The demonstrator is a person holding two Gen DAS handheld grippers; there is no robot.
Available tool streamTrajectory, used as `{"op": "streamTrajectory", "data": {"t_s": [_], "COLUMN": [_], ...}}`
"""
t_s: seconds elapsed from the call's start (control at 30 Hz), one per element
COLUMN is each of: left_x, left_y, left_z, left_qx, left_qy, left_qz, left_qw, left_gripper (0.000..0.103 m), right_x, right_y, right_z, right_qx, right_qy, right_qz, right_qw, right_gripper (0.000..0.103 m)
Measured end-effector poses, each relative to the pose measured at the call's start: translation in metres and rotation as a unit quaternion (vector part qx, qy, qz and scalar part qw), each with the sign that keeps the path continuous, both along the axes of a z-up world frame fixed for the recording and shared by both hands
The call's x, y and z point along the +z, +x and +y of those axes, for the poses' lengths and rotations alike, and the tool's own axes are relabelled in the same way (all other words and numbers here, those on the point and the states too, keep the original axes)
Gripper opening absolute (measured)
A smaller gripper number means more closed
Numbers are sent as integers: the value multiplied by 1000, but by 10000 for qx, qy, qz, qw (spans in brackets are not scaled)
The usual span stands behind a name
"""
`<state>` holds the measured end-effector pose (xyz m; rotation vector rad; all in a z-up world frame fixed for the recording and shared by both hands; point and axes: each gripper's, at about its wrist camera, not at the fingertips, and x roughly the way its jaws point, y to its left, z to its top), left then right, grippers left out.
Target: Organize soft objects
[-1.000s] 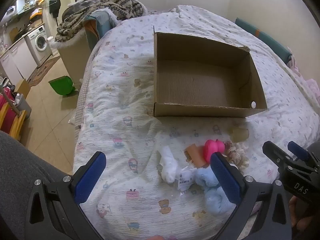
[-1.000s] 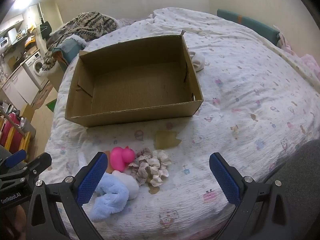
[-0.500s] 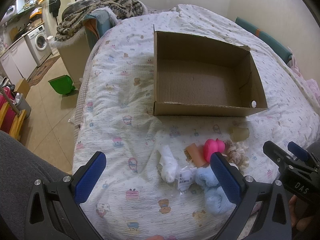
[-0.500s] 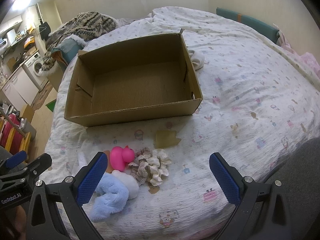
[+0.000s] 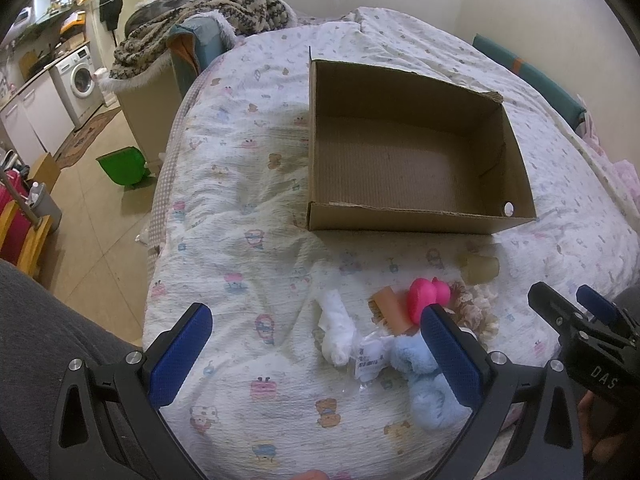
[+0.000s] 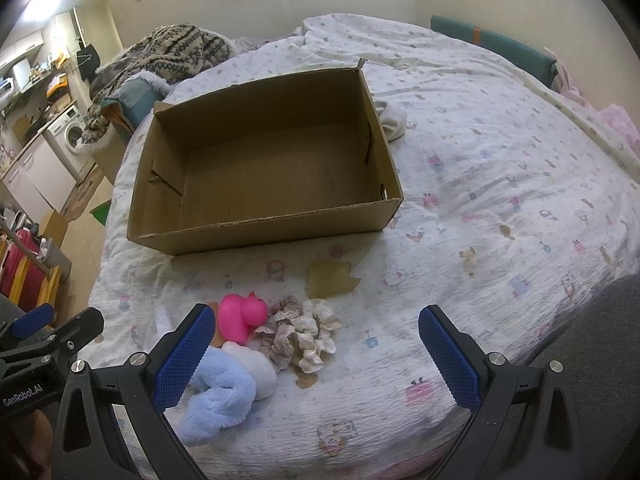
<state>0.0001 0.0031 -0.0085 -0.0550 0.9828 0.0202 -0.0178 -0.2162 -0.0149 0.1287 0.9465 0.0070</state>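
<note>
Left wrist view: left gripper spread wide and holding nothing, hovering above the near edge of a bed with a cartoon-print quilt. Between and just beyond the blue pads, a small heap of soft things: white rolled cloth, tagged clear packet, fluffy blue plush, pink rubber duck, tan cylinder, frilly scrunchies. Heap sitting toward the right pad, near and slightly right of centre. Farther off, an open cardboard box, bare inside, long axis running left to right.

Right wrist view: right gripper likewise splayed, gripping nothing. Same heap lying near and left here, blue plush partly behind the left pad, duck and scrunchies just inside it. Box straight ahead, beyond the heap; a flat tan scrap between the two.

Plush stretched roughly near-to-far (so a grasp across its narrow width looks likely to suit). Heap between the two grippers, neither plainly closer. Nothing boxed yet.
</note>
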Motion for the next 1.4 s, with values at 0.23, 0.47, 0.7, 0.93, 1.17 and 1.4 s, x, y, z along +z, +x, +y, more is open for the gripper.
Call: {"op": "streamTrajectory", "data": {"t_s": [0.23,0.47,0.7,0.93,1.17,1.4], "left_x": [0,0,-1,-1,-3,-4], "left_y": [0,0,0,0,0,2], "left_z": [0,-1,-1,-2,-2,1], "left_qx": [5,1,1,3,5,69], "left_qy": [-3,-8,-14,-21,-35,-109], "left_qz": [4,14,29,45,61,115], "left_qw": [10000,10000,10000,10000,10000,9999], "left_gripper": [103,103,103,103,103,103], "right_x": [-4,-4,-4,-4,-5,-21], "right_y": [2,2,2,2,4,6], "right_z": [1,1,2,2,2,1], "right_qx": [1,4,2,-2,-7,187], "right_qy": [-5,13,10,11,93,995], "right_qz": [15,20,23,27,87,636], "right_qw": [10000,10000,10000,10000,9999,9928], "right_gripper": [103,103,103,103,103,103]}}
